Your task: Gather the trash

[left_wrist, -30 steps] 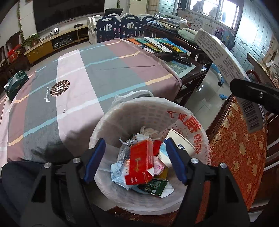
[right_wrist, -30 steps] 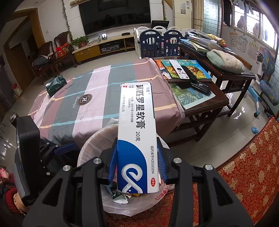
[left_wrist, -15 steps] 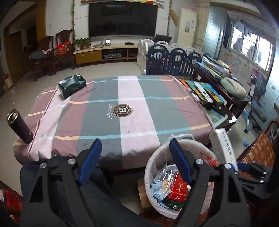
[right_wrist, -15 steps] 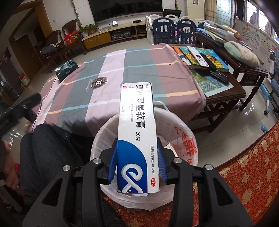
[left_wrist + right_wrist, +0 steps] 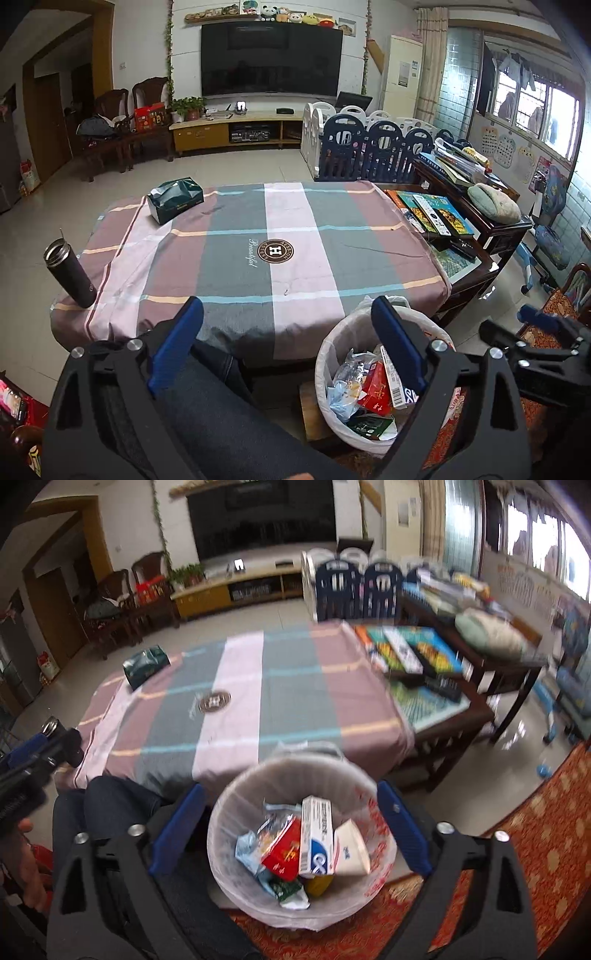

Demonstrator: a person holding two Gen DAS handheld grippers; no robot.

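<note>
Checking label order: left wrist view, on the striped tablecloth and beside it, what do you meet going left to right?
Black thermos → green tissue pack → round logo on the cloth → lined trash bin → books on the wooden side table.

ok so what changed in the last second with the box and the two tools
The right tool let go of the blue and white box, which dropped into the bin; its jaws are opening, nothing between them. The left tool pulled up and away from the bin, jaws opening, empty. The tablecloth, tissue pack and flask stayed put.
</note>
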